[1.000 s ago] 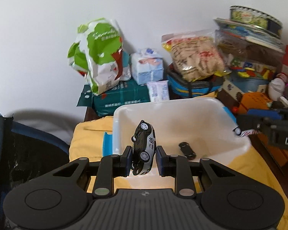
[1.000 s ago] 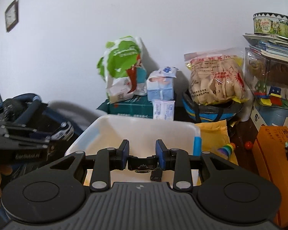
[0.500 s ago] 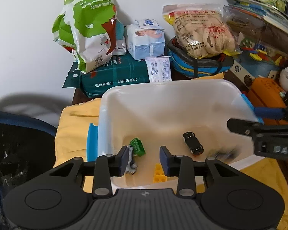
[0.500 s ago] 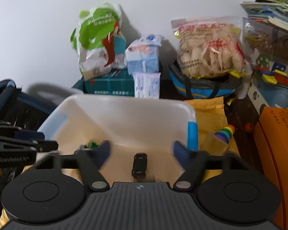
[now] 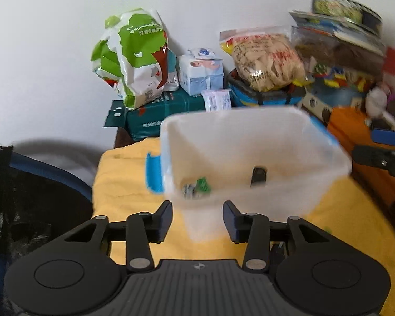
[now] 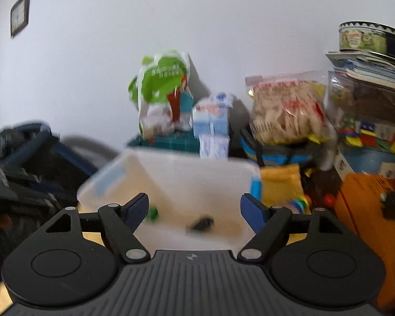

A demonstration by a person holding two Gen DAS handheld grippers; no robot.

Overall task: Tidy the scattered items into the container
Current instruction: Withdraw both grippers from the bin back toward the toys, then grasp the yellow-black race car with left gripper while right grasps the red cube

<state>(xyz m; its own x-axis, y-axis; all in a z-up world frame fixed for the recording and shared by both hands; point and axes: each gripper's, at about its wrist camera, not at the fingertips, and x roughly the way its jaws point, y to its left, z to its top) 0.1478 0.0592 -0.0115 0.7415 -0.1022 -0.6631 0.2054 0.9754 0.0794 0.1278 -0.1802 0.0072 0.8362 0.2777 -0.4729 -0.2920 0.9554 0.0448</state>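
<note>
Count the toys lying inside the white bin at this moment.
3 visible in the white bin: a black toy car right of centre, a green toy near the left wall, and a grey car beside it. Motion blur and the near wall may hide others.

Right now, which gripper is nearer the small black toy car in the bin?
Probably right, though blur makes it close. The right gripper hangs open just over the black car. The left gripper is open at the white bin near wall, short of the car.
</note>
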